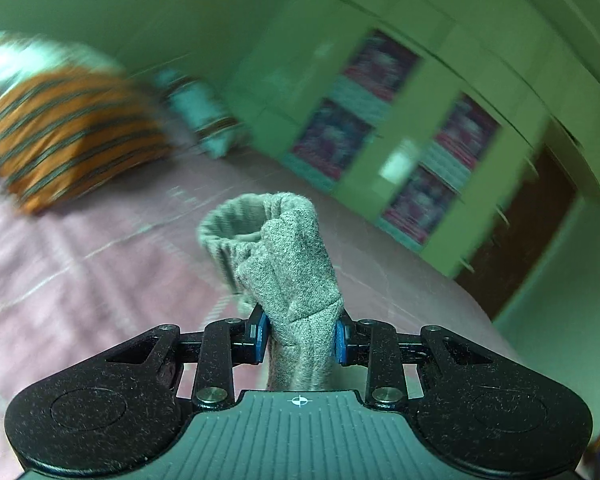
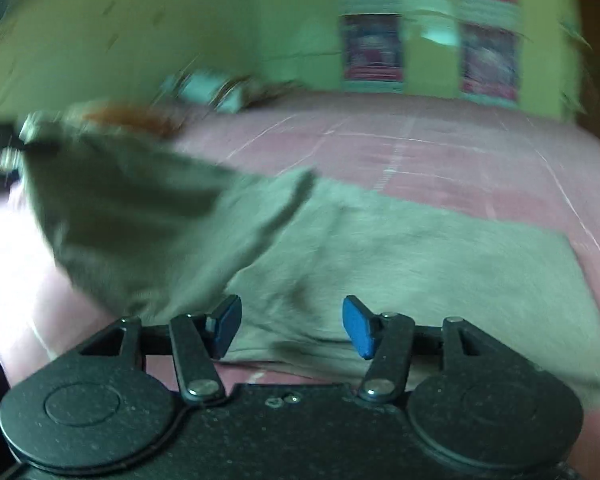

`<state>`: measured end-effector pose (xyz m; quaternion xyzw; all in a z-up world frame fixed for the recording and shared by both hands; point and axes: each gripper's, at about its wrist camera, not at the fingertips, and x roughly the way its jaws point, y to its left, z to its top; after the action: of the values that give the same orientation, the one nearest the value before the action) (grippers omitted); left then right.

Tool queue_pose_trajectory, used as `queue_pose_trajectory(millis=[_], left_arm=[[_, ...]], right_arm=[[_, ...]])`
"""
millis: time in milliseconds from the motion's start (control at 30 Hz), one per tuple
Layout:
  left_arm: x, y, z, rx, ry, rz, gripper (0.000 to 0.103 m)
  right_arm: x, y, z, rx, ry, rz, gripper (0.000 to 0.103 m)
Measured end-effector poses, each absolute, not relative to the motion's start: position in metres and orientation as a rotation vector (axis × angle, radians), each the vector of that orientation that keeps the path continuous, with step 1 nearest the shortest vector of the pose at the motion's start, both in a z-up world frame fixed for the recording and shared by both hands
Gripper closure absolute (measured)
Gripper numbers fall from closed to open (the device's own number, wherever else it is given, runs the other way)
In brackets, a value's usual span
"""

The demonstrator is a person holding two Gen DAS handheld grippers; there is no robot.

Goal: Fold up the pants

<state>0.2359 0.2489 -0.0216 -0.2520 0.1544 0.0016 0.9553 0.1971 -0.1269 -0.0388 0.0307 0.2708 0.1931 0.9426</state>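
The right gripper (image 2: 292, 326) hung with its blue pads apart and nothing between them, just above the near edge of the grey pants (image 2: 400, 252). The pants lay spread on a pink checked bedsheet (image 2: 440, 148), their left part lifted off the sheet and blurred. Beyond stood a green wall (image 2: 120, 32), with a blurred orange pillow (image 2: 132, 116) at the bed's far left.

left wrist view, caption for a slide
Left tool shut on a bunched grey pants cuff, raised over the pink bed.
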Motion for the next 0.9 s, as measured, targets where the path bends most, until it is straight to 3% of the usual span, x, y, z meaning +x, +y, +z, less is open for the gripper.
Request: queue_pose_trajectory(millis=[200, 367, 400, 500, 633, 900], left_arm=[[0.257, 0.132, 0.013, -0.376, 0.252, -0.169, 0.071], [0.288, 0.024, 0.011, -0.319, 0.322, -0.365, 0.071], [0.296, 0.003, 0.001, -0.332, 0.371, -0.41, 0.069], [0.311, -0.053, -0.034, -0.301, 0.572, -0.547, 0.05], [0.286, -0.042, -0.039, -0.309, 0.521, -0.499, 0.05], [0.216, 0.073, -0.026, -0.235, 0.43, -0.207, 0.05]], right_arm=[[0.189, -0.209, -0.025, 0.322, 0.523, 0.254, 0.055], [0.176, -0.275, -0.013, 0.431, 0.476, 0.133, 0.055], [0.172, -0.289, -0.012, 0.448, 0.464, 0.106, 0.054], [0.162, -0.331, -0.015, 0.513, 0.45, 0.022, 0.052], [0.16, -0.364, -0.023, 0.613, 0.459, 0.008, 0.052], [0.181, -0.335, -0.035, 0.751, 0.539, 0.223, 0.054]])
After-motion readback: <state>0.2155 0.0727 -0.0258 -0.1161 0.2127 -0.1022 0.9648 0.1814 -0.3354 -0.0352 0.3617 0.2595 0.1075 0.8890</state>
